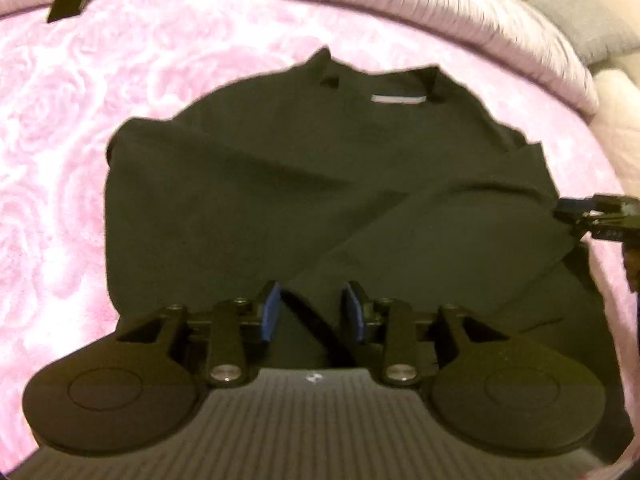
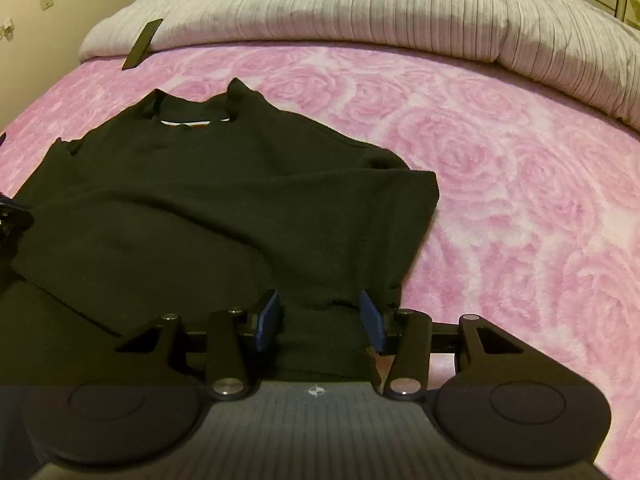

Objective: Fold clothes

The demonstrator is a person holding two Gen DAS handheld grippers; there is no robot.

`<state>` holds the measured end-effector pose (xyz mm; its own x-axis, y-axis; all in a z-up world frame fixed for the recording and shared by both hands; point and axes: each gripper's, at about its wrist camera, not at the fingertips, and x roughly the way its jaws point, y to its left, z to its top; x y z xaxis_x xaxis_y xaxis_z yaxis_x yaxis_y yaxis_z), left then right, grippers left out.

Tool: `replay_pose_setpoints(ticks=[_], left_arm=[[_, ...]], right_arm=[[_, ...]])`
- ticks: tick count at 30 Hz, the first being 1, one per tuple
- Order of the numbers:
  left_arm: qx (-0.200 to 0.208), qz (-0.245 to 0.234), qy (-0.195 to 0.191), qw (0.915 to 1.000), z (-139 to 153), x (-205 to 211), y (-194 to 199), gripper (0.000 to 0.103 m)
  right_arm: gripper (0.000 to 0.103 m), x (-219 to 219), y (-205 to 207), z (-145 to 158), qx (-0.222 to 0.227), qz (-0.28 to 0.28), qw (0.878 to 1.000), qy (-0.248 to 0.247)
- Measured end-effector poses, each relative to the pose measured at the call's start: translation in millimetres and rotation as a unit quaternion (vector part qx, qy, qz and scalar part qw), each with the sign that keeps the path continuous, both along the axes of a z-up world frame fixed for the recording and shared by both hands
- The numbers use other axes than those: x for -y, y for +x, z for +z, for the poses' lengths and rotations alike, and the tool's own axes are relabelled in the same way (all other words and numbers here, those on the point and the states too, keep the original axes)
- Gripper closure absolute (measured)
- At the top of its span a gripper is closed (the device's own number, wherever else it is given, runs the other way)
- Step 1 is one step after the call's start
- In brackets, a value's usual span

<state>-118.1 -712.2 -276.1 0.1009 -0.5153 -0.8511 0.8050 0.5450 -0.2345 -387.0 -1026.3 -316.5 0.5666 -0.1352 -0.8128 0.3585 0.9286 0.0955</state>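
A black sweater (image 1: 304, 184) lies flat on the pink rose-patterned bed cover (image 1: 60, 168), collar with a white label (image 1: 398, 99) at the far end. One sleeve is folded across its front. My left gripper (image 1: 313, 309) hangs over the near hem, blue pads apart, fabric below them but not pinched. In the right wrist view the sweater (image 2: 208, 208) fills the left half, and my right gripper (image 2: 320, 320) has its pads against a bunched piece of the near right hem. The right gripper (image 1: 592, 216) shows at the left wrist view's right edge.
A ribbed pale blanket (image 2: 360, 12) is heaped along the far side of the bed. A black strap (image 2: 142, 44) lies at its left end. A grey cushion (image 1: 592, 28) sits past the bed. Pink cover (image 2: 520, 200) stretches right of the sweater.
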Motion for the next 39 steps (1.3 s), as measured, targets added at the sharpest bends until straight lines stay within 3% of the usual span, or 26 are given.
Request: replay_pose_setpoints(ticks=[3, 5, 13, 16, 22, 26, 31, 36, 38, 39], left_arm=[[0.017, -0.018, 0.015, 0.9996, -3.7, 4.8, 0.7, 0.074], [0.028, -0.015, 0.018, 0.9993, -0.3, 2.5, -0.5, 0.074], [0.065, 0.008, 0.039, 0.9971, 25.0, -39.3, -28.0, 0.076], [0.048, 0.013, 0.042, 0.9979, 28.5, -60.9, -52.5, 0.074], [0.012, 0.026, 0.081, 0.9963, 7.7, -106.6, -107.6, 0.074], [0.008, 0.056, 0.079, 0.9953, 7.3, -141.7, -137.2, 0.073], [0.016, 0.052, 0.106, 0.9929, 17.7, -179.1, -177.8, 0.069], [0.068, 0.024, 0.152, 0.9857, 34.2, -207.9, -234.8, 0.068], [0.105, -0.017, 0.156, 0.9820, 45.5, -214.9, -265.3, 0.061], [0.125, -0.043, 0.154, 0.9791, 50.0, -216.0, -283.7, 0.050]], right_arm=[[0.052, -0.2, -1.8, -5.2, -0.015, 0.003, 1.000, -0.003], [0.044, 1.9, -4.4, -7.7, -0.023, -0.009, 1.000, -0.004], [0.044, -6.5, -32.3, 2.7, -0.055, -0.041, 0.998, -0.003], [0.043, -13.8, -45.5, 14.9, -0.049, -0.062, 0.997, 0.003], [0.042, -55.1, -83.4, 19.2, -0.066, -0.077, 0.993, 0.053], [0.042, -86.2, -117.3, 13.0, -0.095, -0.075, 0.990, 0.076], [0.041, -111.8, -165.4, 13.4, -0.133, -0.075, 0.984, 0.094], [0.038, -135.6, -208.3, 35.6, -0.134, -0.036, 0.987, 0.077], [0.037, -150.3, -222.3, 46.9, -0.124, 0.000, 0.991, 0.059], [0.037, -161.2, -230.2, 52.4, -0.115, 0.027, 0.992, 0.047]])
